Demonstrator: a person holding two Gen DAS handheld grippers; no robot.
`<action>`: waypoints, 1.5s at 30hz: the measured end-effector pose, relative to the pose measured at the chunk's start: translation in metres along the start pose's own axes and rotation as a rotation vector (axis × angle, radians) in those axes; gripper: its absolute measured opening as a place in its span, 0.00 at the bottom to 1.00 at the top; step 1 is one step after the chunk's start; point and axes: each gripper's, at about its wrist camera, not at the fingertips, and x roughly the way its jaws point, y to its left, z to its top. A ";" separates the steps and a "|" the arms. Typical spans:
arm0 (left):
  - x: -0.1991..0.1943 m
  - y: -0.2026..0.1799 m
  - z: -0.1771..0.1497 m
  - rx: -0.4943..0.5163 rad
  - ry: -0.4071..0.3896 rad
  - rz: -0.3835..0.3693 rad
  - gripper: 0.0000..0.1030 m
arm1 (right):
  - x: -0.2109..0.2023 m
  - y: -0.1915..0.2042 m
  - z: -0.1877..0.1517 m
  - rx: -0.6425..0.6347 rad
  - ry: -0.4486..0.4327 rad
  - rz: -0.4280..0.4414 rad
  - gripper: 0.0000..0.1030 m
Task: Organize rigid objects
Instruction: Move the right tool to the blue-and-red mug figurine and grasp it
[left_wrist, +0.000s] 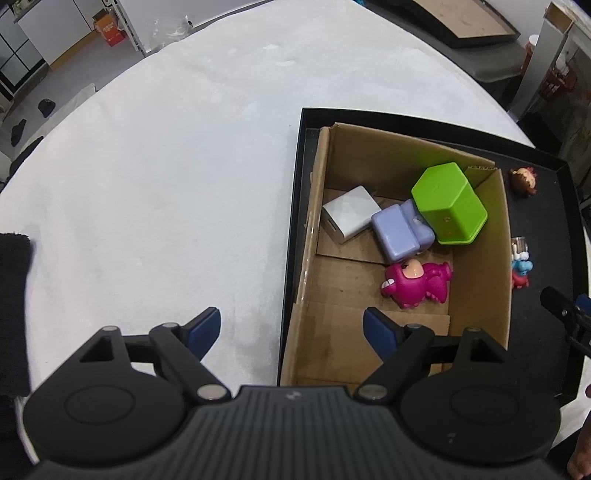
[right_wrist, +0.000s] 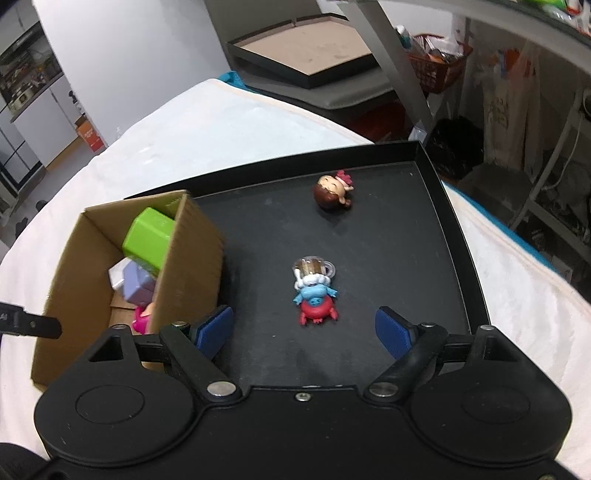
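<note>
- While the left gripper (left_wrist: 291, 325) hangs with jaws spread wide and nothing between them, it straddles the near left wall of the cardboard box (left_wrist: 476, 258); one pad is over the white cloth (left_wrist: 166, 166), the other over the box floor.
- Box sits in the left part of the black tray (right_wrist: 458, 236).
- Inside the box: green bin (left_wrist: 448, 203) tipped at 1 o'clock, leaning on the lilac block (left_wrist: 402, 230); white cube (left_wrist: 349, 214) touching the block at 11 o'clock; pink dinosaur toy (left_wrist: 417, 282) lying just below the block.
- Right gripper (right_wrist: 304, 330) also released, jaws apart, empty, over the bare tray floor.
- Blue-and-red figure (right_wrist: 316, 299) lies at 12 o'clock just ahead of its pads, between them; a small clear mug (right_wrist: 314, 267) touches the figure's far end.
- Brown-haired doll head (right_wrist: 332, 192) farther at 12 o'clock, well apart from the figure.
- Box's right wall stands beside the left pad (right_wrist: 214, 330), at 9 o'clock.
- A second flat tray (right_wrist: 306, 51) lies beyond the table.
</note>
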 end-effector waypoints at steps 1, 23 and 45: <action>0.001 -0.002 0.001 0.002 0.002 0.008 0.81 | 0.004 -0.002 0.000 0.002 0.001 -0.002 0.81; 0.018 -0.036 0.019 0.043 0.024 0.156 0.81 | 0.059 -0.012 0.012 -0.051 0.024 -0.020 0.81; 0.017 -0.027 0.018 0.025 0.017 0.169 0.81 | 0.059 -0.010 0.007 -0.090 0.055 -0.043 0.34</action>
